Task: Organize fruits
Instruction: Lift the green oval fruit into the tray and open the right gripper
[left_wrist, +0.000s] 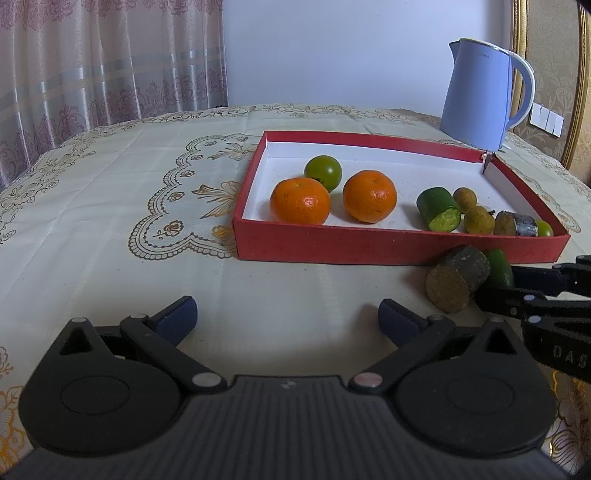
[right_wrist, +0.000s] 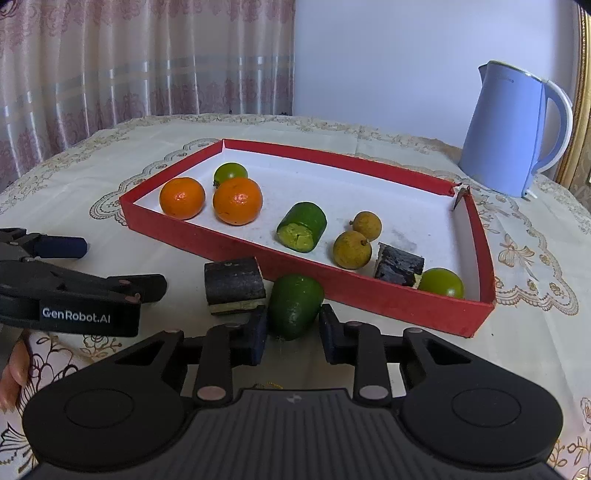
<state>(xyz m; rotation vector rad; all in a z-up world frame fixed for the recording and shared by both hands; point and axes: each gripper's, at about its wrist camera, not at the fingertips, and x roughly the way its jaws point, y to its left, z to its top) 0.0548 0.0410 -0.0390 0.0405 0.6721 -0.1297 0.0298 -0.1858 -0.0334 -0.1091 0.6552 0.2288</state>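
R gripper (right_wrist: 293, 332) is sitting low over the tablecloth (left_wrist: 110, 221) just in front of the red tray (right_wrist: 406, 306), jaws pulled in tight on a green cucumber piece (right_wrist: 294, 306) lying outside the tray. Both pads look to be pressing its sides. A dark-skinned cut chunk w/ pale face (right_wrist: 234, 286) is lying on the cloth just left of that piece, touching or nearly touching the left pad; can't tell which.

L gripper (left_wrist: 287, 319) is hovering over bare cloth, jaws spread wide, nothing btwn them. It's sitting left of the R gripper, well short of the tray's front wall.

Inside tray, left end: two oranges (right_wrist: 182, 198) (right_wrist: 237, 201) side by side, a round green fruit (right_wrist: 231, 172) behind them, looks to be touching the right-hand orange. Middle: second cucumber piece (right_wrist: 302, 232) lying on its side, cut end facing front. Right of it: two small tan round fruits (right_wrist: 366, 224) (right_wrist: 351, 249), looking like longans, close together. Near the front right corner: dark chunk (right_wrist: 399, 266) w/ a small green fruit (right_wrist: 441, 282) right against it.

Blue electric kettle (right_wrist: 506, 133) is standing on the cloth behind the tray's far right corner, apart from it. Curtain (right_wrist: 129, 62) is hanging at back left. A bit of a person's hand (right_wrist: 14, 369) is showing at the left edge in the R wrist view.
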